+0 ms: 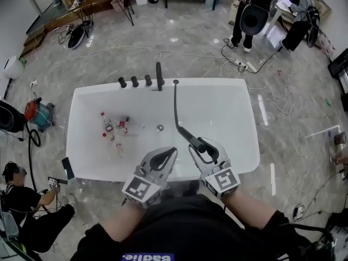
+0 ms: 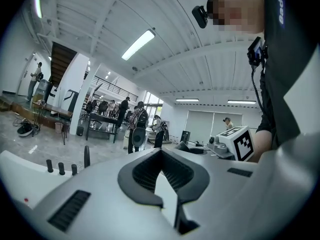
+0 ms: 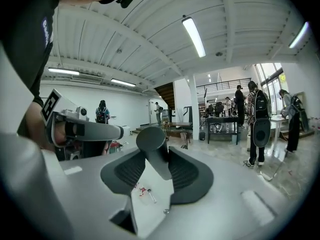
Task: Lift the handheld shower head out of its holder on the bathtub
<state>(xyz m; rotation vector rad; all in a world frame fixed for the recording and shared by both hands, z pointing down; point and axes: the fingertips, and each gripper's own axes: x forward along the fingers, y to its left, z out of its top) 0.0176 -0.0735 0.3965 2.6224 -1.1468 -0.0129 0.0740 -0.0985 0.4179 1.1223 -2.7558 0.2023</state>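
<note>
The black handheld shower head (image 1: 190, 137) is lifted over the near half of the white bathtub (image 1: 76, 140). My right gripper (image 1: 202, 144) is shut on its handle. Its black hose (image 1: 175, 105) runs back to the far rim beside the spout (image 1: 159, 76) and the knobs (image 1: 135, 81). The right gripper view shows the round dark handle (image 3: 152, 146) squeezed between the pads of my right gripper (image 3: 155, 160). My left gripper (image 1: 173, 151) hovers just left of it above the near rim. Its tips meet with nothing between them in the left gripper view (image 2: 160, 153).
Small bottles and bits (image 1: 111, 126) lie on the tub floor near the drain (image 1: 159, 128). Cables trail across the marble floor (image 1: 234, 64). A person sits at lower left (image 1: 22, 194) near a red machine (image 1: 37, 113). Other people stand at the back (image 1: 253, 10).
</note>
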